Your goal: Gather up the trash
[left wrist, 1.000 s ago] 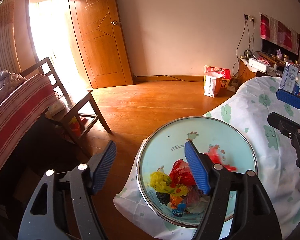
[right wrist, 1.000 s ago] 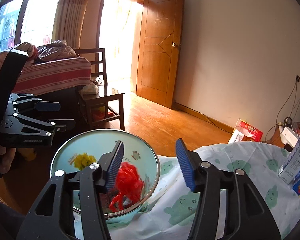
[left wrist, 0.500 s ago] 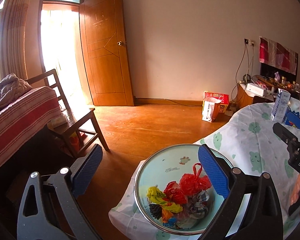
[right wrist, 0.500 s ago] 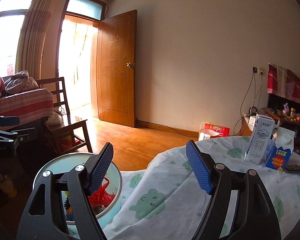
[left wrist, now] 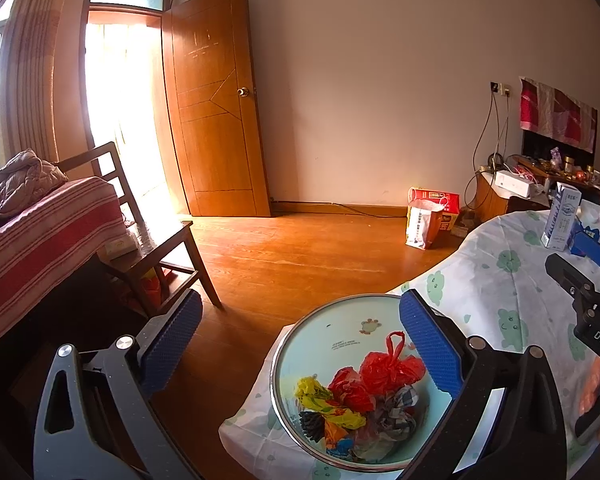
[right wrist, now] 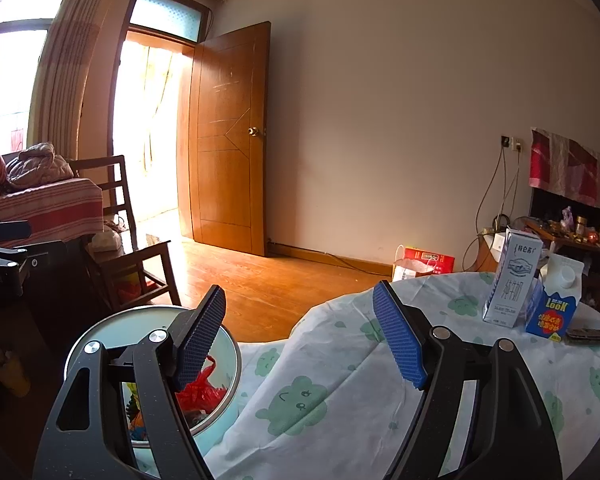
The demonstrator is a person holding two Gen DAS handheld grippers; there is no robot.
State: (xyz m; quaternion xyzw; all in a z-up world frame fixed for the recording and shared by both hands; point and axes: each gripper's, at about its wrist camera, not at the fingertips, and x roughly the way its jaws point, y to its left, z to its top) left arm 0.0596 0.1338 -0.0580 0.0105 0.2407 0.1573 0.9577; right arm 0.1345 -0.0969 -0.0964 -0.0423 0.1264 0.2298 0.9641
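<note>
A pale blue bowl (left wrist: 296,364) at the tablecloth's (left wrist: 496,292) edge, near six o'clock in the left view, holds crumpled trash (left wrist: 364,392). The left gripper (left wrist: 300,344) and right gripper (right wrist: 300,332) both stand wide and empty. Two cartons (right wrist: 512,284) stand at three o'clock. For a clean pickup, the right gripper should probably approach the nearer carton level, straddling its narrow sides.

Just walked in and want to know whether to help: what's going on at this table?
A person with a gripper in each hand is collecting trash. Crumpled wrappers and a red plastic bag lie in the bowl at the table's edge. The left gripper and right gripper are both open and empty. Two cartons stand on the tablecloth.
</note>
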